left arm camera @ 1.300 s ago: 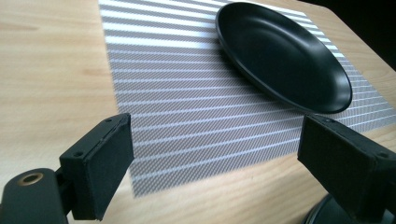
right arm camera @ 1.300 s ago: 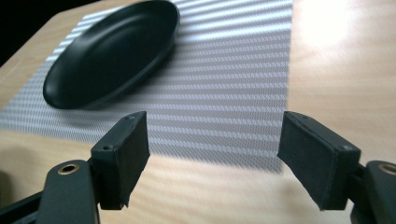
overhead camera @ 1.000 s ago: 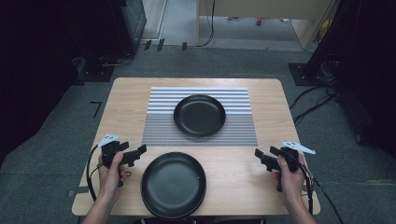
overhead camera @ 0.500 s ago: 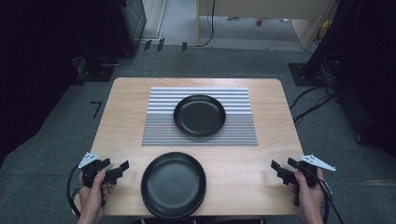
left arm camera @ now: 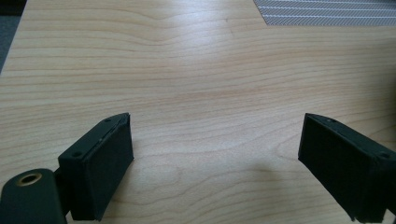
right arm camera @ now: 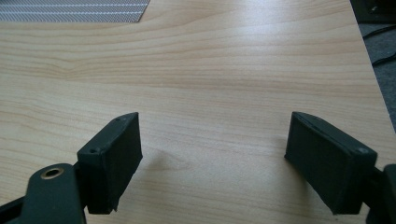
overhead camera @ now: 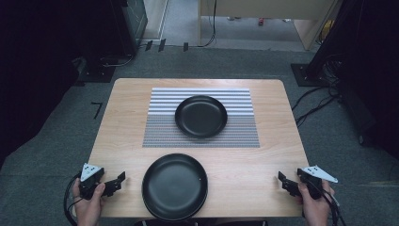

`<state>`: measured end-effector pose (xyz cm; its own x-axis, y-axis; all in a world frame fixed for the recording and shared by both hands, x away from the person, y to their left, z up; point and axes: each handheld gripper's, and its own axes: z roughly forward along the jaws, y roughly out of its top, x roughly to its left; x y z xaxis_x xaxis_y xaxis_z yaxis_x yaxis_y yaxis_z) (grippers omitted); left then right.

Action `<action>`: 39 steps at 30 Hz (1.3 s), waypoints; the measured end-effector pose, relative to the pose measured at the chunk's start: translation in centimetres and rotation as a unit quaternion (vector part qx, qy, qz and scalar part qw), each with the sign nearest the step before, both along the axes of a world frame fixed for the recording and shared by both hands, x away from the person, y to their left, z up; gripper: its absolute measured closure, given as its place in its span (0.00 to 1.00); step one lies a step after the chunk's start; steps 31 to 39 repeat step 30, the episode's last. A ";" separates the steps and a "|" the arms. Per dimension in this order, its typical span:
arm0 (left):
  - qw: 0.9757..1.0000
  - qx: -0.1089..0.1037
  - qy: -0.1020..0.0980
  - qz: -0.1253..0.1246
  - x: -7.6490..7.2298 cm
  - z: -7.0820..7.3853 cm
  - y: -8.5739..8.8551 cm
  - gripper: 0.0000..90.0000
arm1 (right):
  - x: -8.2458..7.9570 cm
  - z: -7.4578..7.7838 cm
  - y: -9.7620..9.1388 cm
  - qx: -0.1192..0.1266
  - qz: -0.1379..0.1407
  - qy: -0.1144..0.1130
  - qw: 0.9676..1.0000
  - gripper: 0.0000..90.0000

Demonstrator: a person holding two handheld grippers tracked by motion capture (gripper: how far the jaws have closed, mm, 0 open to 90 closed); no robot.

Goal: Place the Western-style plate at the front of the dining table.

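— so where were the two grippers?

— low at the near corners of the table (overhead camera: 131,122). left gripper (overhead camera: 116,181) sat at the near left corner, held in the left hand (overhead camera: 88,205). right gripper (overhead camera: 283,181) sat at the near right corner, held in the right hand (overhead camera: 314,207). both pointed in toward the middle.

— were they holding anything?

— no. left gripper had its jaws wide apart, and in the left gripper view just bare wood lay between them. right gripper was spread wide too; its jaws had just been opening, with nothing between them but wood.

— and the plates?

— near plate (overhead camera: 174,186) was black and lay at the front edge of the table, between the two grippers. it was closer to the left gripper, but not touching it. far plate (overhead camera: 201,116) was black too and sat on a striped mat (overhead camera: 160,127) farther back, well apart from both grippers.

— did the mat show from the grippers?

— yes, a corner of it sat at the top of each gripper view.
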<state>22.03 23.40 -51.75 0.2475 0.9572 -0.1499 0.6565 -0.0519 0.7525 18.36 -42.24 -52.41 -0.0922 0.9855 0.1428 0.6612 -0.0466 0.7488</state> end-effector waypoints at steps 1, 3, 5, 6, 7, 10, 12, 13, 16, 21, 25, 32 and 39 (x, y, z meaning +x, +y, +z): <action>1.000 0.000 0.000 0.000 0.0 0.0 0.0 0.11 | 0.0 0.0 0.2 -0.004 0.000 0.000 1.000 0.20; 1.000 0.017 0.001 -0.007 0.1 0.0 -0.2 0.11 | 0.1 0.0 0.4 -0.015 -0.001 0.001 1.000 0.20; 0.999 0.049 0.003 -0.019 0.2 0.0 -0.6 0.11 | 0.1 0.0 0.8 -0.030 -0.002 0.004 1.000 0.20; 0.997 0.067 0.003 -0.024 0.2 -0.1 -0.8 0.11 | 0.1 -0.1 0.9 -0.039 -0.001 0.005 0.999 0.20; 0.996 0.081 0.004 -0.028 0.2 -0.1 -1.1 0.11 | 0.2 -0.1 1.1 -0.050 -0.002 0.007 0.999 0.19; 0.996 0.080 0.004 -0.030 0.2 -0.1 -1.1 0.10 | 0.3 -0.1 1.3 -0.058 -0.001 0.009 0.998 0.17; 0.996 0.080 0.004 -0.031 0.2 -0.1 -1.1 0.10 | 0.3 -0.1 1.3 -0.058 -0.004 0.012 0.998 0.15; 0.996 0.080 0.004 -0.030 0.2 -0.1 -1.1 0.10 | 0.4 -0.1 1.3 -0.058 -0.006 0.013 0.998 0.14; 0.996 0.080 0.004 -0.031 0.2 -0.1 -1.1 0.10 | 0.4 -0.1 1.3 -0.059 -0.007 0.013 0.998 0.14; 0.996 0.080 0.004 -0.031 0.2 -0.1 -1.1 0.10 | 0.4 -0.1 1.3 -0.059 -0.007 0.014 0.998 0.14; 0.996 0.081 0.005 -0.030 0.2 -0.1 -1.1 0.10 | 0.4 -0.1 1.3 -0.059 -0.006 0.013 0.998 0.13; 0.996 0.081 0.005 -0.024 0.3 -0.1 -1.2 0.10 | 0.4 -0.1 1.3 -0.059 -0.006 0.013 0.998 0.13; 0.996 0.081 0.005 -0.024 0.3 -0.1 -1.2 0.10 | 0.4 -0.1 1.3 -0.059 -0.006 0.013 0.998 0.13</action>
